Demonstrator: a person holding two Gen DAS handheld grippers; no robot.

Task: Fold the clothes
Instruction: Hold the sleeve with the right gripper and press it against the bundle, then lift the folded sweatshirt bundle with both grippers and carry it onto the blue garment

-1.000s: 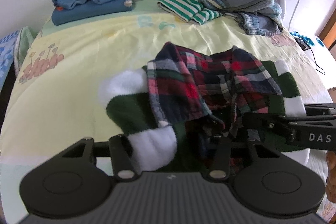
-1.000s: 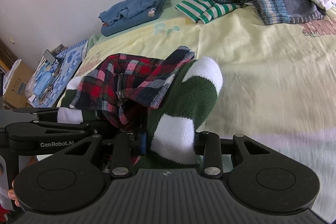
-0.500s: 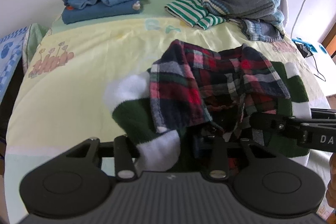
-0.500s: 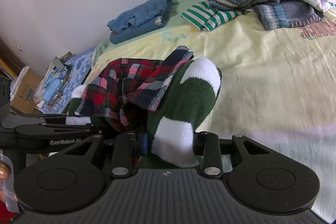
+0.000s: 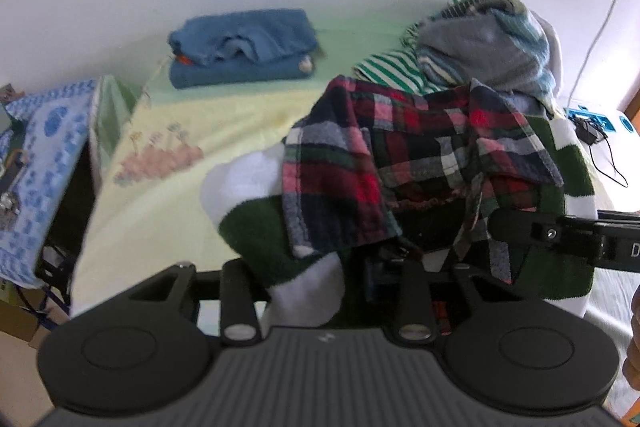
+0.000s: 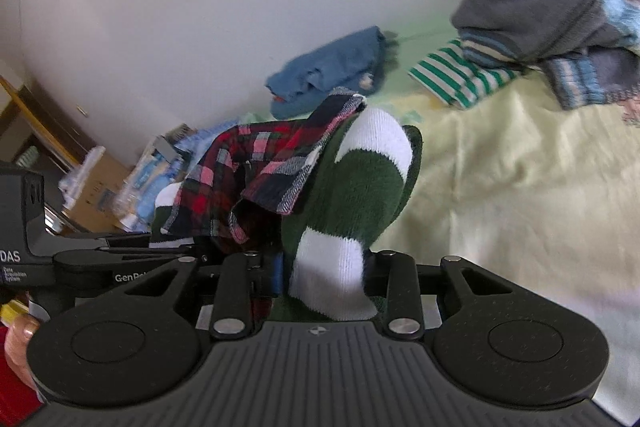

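Observation:
A green-and-white striped knit garment (image 5: 260,231) with a red plaid shirt (image 5: 400,151) bundled on it hangs between both grippers, lifted off the yellow bedsheet (image 5: 180,187). My left gripper (image 5: 320,291) is shut on the bundle's near edge; its fingertips are hidden in the cloth. My right gripper (image 6: 316,287) is shut on the same garment (image 6: 360,187), with the plaid (image 6: 256,163) to its left. The right gripper's body (image 5: 560,239) shows at the right of the left wrist view.
A folded blue garment stack (image 5: 244,47) lies at the bed's far side by the wall. A heap of unfolded grey, blue and green-striped clothes (image 5: 480,43) sits at the far right. A blue patterned cloth over clutter (image 5: 36,167) is off the bed's left edge.
Both grippers have risen and tilted up with the bundle, lifting it off the sheet. The wall now fills more of each view. The grip is unchanged.

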